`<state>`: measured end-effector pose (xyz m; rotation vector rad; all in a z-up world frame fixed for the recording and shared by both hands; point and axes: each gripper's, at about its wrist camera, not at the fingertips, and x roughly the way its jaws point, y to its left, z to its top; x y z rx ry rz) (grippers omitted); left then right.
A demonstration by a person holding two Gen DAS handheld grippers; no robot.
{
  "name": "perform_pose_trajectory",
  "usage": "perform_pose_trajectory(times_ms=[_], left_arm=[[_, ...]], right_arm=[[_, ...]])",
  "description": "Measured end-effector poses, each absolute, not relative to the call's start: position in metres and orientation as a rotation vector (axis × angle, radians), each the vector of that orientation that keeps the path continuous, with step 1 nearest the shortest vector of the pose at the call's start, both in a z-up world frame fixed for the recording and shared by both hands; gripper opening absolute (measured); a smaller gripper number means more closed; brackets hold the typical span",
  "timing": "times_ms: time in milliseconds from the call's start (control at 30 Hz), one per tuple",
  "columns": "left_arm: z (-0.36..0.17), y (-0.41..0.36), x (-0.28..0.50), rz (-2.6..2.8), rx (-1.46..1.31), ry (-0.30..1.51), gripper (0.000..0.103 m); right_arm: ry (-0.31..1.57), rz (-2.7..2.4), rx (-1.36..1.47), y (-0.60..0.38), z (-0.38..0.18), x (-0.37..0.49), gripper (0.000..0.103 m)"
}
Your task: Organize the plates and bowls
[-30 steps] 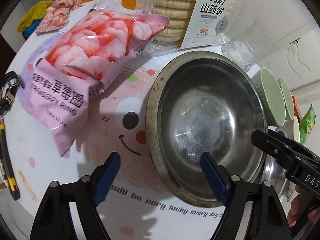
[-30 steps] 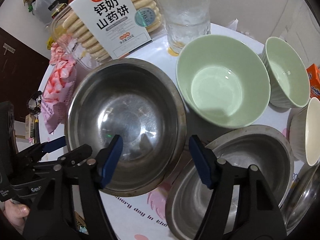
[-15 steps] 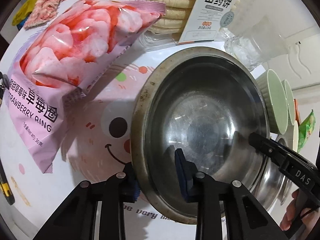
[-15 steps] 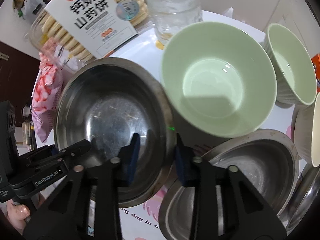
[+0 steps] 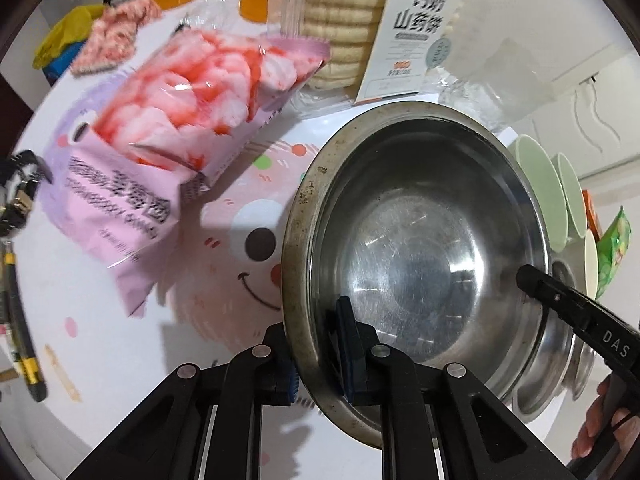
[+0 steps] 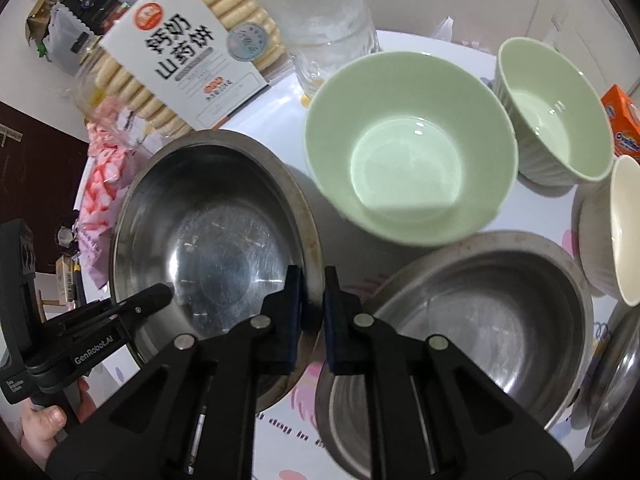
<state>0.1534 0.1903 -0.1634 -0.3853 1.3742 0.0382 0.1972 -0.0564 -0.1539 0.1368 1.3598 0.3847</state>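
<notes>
Nearest in the left wrist view: left gripper (image 5: pixel 318 354), jaws just closed and now clamped on the near-left rim of the steel bowl (image 5: pixel 416 264), 1 pad outside the wall, 1 inside. Bowl tilted, near edge raised off the desk (image 5: pixel 120 360). At the bowl's far-right rim, the right gripper's black finger, with a hand (image 5: pixel 600 432) behind it at the frame edge.

Nearest in the right wrist view: right gripper (image 6: pixel 312 308), jaws just closed too, pinched on the same bowl's right rim, 1 pad on each side of the wall. Left gripper's black body low at left, gripped by a hand (image 6: pixel 40 428).

Just right of the held bowl, touching or nearly so: a 2nd steel bowl (image 6: pixel 480 320). Another steel rim (image 6: pixel 616 380) at the far right edge.

Beyond: large green bowl (image 6: pixel 408 152), its base hidden behind the steel rims. Further right, small green bowl (image 6: pixel 556 108) and a cream bowl (image 6: pixel 624 236).

Left of the held bowl: pink snack bag (image 5: pixel 168 144) lying on the desk.

Farthest: biscuit pack (image 6: pixel 188 48), glass (image 6: pixel 324 16), orange box (image 6: pixel 624 124).
</notes>
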Motion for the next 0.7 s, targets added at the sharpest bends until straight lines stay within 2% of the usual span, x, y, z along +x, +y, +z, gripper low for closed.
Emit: perform_pose_trajectory(times_ms=[367, 700], left_arm=[[-0.127, 0.168, 0.094, -0.009, -0.292, 1.343, 0.015], [-0.140, 0.138, 0.048, -0.089, -0.208, 1.345, 0.015]], right_arm=[[1.300, 0.376, 0.171, -0.078, -0.123, 0.119, 0.013], [1.301, 0.321, 0.222, -0.106, -0.134, 0.043, 0.014]])
